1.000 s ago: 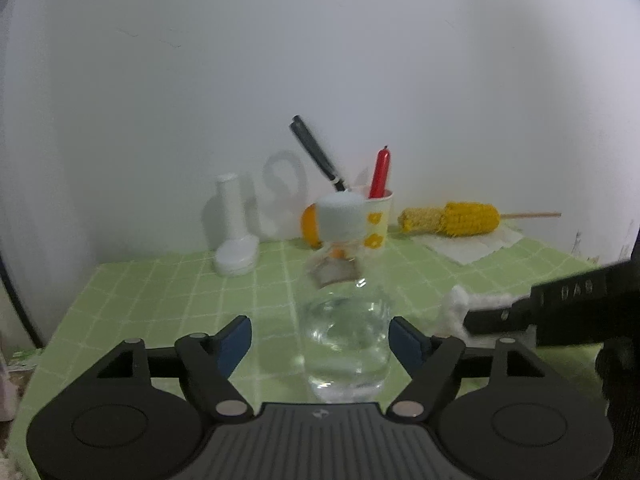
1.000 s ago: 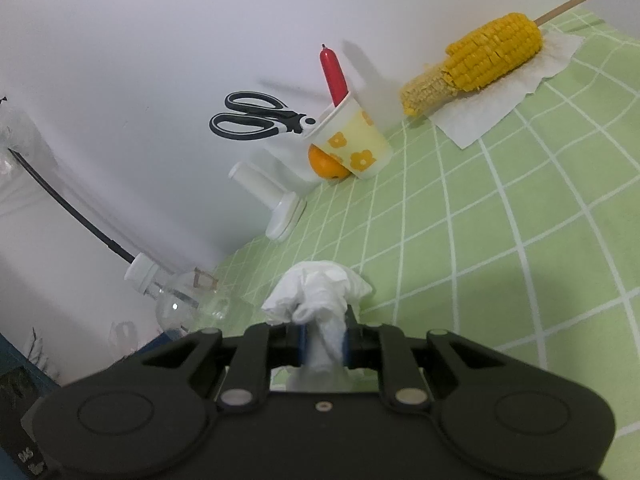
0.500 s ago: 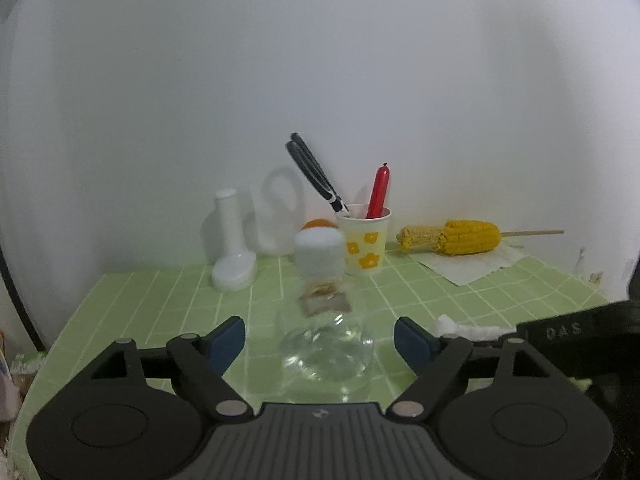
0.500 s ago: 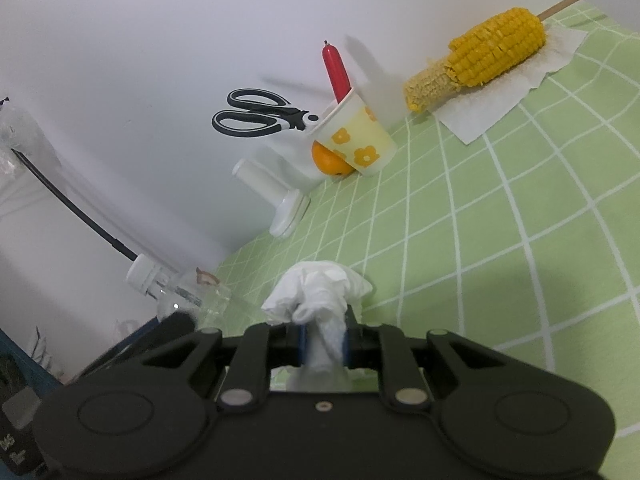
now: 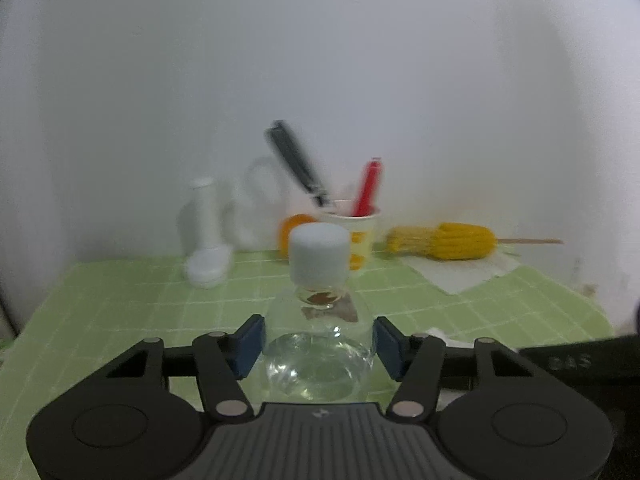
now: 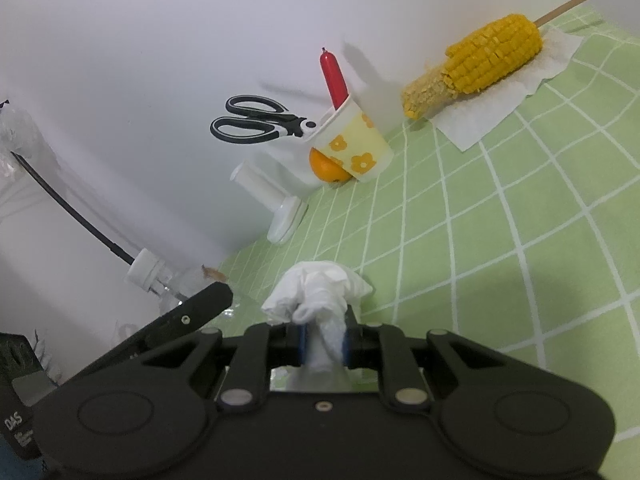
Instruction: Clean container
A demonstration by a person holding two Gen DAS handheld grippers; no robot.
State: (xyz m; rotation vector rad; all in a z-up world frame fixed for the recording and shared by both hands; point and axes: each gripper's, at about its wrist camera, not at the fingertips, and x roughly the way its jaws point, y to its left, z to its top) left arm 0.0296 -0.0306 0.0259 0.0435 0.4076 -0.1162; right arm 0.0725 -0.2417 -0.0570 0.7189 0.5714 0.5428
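Note:
A clear round glass bottle [image 5: 318, 344] with a white cap [image 5: 319, 254] and a brown torn label stands on the green checked cloth. My left gripper [image 5: 318, 344] has its blue pads on either side of the bottle's body and touching it. The bottle also shows at the left of the right wrist view [image 6: 160, 280]. My right gripper [image 6: 323, 340] is shut on a crumpled white tissue [image 6: 316, 296], held above the cloth to the right of the bottle.
At the back wall stand a flowered paper cup [image 5: 356, 236] with black scissors [image 5: 298, 168] and a red stick, an orange [image 5: 292, 232], a white vase-shaped object [image 5: 206, 236], and a corn cob on a stick [image 5: 444, 240] on a paper napkin.
My left gripper moved forward around the bottle and closed its pads onto it. My right gripper with the tissue stayed nearly still.

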